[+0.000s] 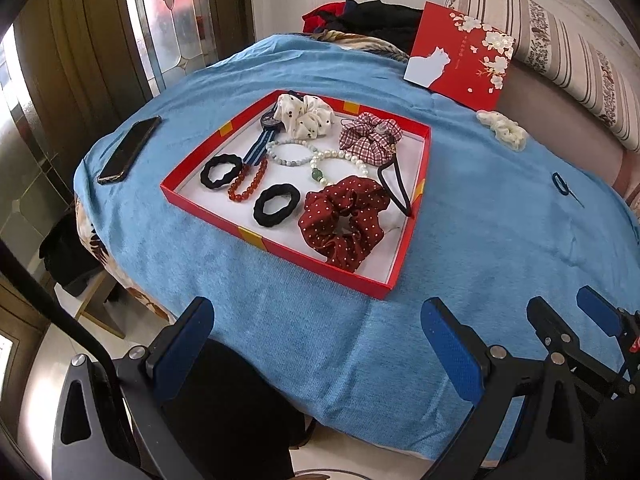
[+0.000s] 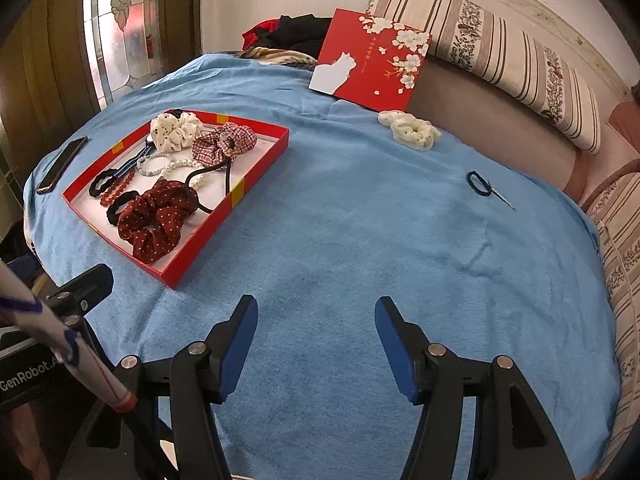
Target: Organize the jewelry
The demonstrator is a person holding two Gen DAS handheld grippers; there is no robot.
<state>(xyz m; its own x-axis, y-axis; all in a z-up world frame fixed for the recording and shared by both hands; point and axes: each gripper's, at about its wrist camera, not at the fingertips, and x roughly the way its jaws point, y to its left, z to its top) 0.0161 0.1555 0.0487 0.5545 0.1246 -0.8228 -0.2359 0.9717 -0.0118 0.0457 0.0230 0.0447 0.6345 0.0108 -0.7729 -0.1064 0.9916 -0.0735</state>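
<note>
A home living room: striped sofa cushions (image 2: 500,52), leaded-glass door (image 2: 120,20), blue-covered table (image 2: 360,220).

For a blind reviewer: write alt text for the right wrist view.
The open right gripper hovers over a blue blanket. A red tray of scrunchies and bracelets sits left; a cream scrunchie and dark hair tie lie outside it.

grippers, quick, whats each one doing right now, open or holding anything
left gripper: open, holding nothing.
right gripper: open, holding nothing.
</note>
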